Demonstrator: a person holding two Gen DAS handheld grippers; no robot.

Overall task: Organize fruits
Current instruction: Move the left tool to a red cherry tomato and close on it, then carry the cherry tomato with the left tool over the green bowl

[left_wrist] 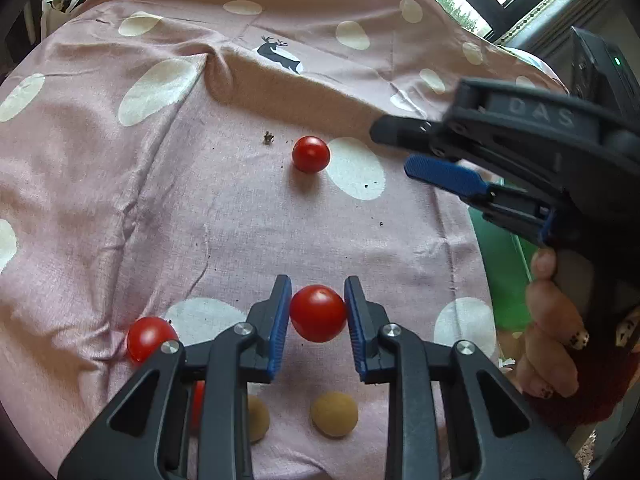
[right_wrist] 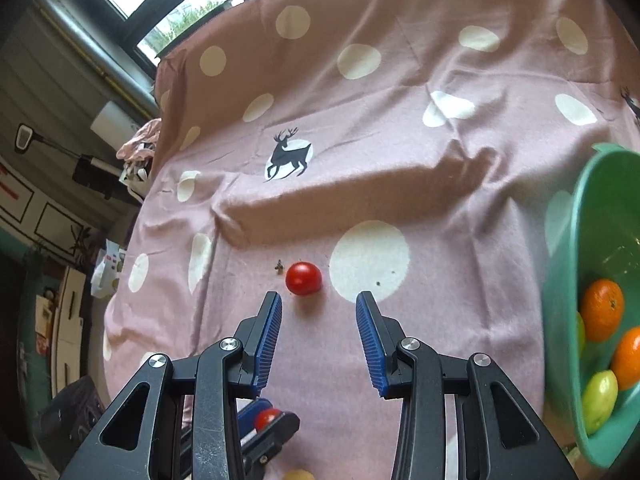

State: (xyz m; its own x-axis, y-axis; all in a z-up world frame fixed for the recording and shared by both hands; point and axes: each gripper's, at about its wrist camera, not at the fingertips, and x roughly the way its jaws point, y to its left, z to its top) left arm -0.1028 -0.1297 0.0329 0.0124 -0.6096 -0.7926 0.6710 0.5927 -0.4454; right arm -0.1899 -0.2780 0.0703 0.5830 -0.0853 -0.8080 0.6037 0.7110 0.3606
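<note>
The left hand-held gripper (left_wrist: 318, 312) is clamped on a cherry tomato (left_wrist: 318, 313), held above the pink spotted cloth (left_wrist: 100, 200). The right hand-held gripper (right_wrist: 319, 320) hangs with its fingers apart, nothing between them; a second cherry tomato (right_wrist: 303, 278) lies on the cloth just beyond them. A third tomato (left_wrist: 150, 338) is partly hidden behind the left gripper's arm, as is one of two tan round fruits (left_wrist: 334, 414). At the cloth's right edge a green basin (right_wrist: 560, 280), cut off by the frame, holds oranges (right_wrist: 602, 310) and a yellow-green fruit (right_wrist: 599, 400).
</note>
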